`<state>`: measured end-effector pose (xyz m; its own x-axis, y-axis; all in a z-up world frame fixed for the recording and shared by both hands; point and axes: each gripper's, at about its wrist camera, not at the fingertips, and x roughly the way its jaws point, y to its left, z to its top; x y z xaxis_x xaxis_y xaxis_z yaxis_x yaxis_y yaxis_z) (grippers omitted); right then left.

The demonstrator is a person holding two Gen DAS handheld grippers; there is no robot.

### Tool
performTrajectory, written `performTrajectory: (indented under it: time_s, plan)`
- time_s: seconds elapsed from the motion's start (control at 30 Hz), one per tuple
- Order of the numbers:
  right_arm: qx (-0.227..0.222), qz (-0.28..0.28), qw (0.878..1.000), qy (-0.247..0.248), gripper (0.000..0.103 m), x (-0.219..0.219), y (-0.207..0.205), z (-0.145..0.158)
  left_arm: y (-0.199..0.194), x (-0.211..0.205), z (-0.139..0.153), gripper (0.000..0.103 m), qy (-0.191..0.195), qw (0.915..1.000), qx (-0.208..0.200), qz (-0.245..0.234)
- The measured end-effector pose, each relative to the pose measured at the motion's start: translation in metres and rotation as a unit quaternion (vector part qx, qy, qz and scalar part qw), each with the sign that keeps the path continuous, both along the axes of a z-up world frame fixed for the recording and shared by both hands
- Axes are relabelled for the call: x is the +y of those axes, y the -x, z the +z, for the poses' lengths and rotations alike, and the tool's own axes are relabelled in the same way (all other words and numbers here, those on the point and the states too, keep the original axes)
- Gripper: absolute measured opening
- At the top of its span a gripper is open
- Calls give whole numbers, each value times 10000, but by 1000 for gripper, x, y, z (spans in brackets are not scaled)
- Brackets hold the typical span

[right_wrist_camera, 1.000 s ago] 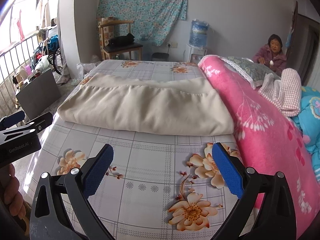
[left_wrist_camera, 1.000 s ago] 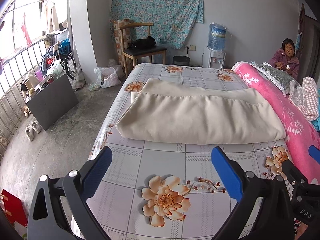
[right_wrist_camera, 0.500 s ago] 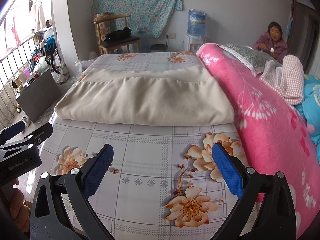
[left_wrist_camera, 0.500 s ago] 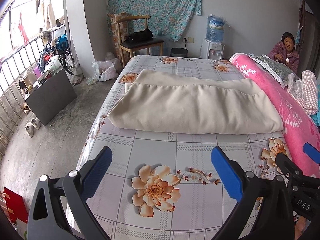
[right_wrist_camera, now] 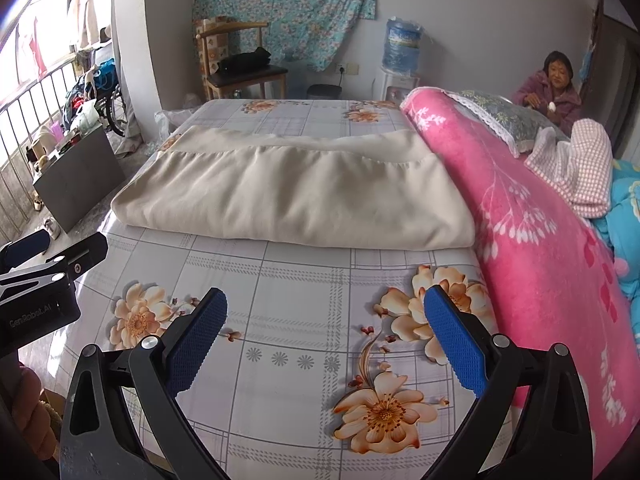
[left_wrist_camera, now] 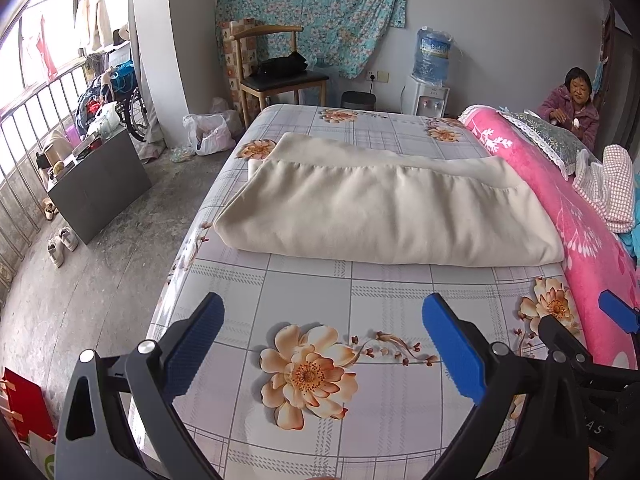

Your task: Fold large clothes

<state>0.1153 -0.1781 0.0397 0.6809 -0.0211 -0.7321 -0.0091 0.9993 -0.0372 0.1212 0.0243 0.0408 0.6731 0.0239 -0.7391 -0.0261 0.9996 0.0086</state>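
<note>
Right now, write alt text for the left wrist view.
A folded cream blanket lies across a floral-sheeted bed, with the open left gripper empty above the sheet in front of it. A rolled pink blanket runs along the bed's right side.

Folded blanket [left_wrist_camera: 384, 216] on bed [left_wrist_camera: 360, 308], mid-bed; rolled quilt [right_wrist_camera: 532, 248] along its right; chair [left_wrist_camera: 280, 76] behind bed.

bed [left_wrist_camera: 304, 292] in floral checked sheet, folded cream blanket [left_wrist_camera: 384, 216], pink blanket [left_wrist_camera: 576, 232] alongside
</note>
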Motion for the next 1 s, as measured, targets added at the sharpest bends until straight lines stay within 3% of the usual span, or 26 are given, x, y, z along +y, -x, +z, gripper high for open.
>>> performTrajectory:
  time_s: [1.0]
  plan:
    - [114,16,9999,-10,95,5,-6,1,-3,1,-10,98,152,9996,231,7]
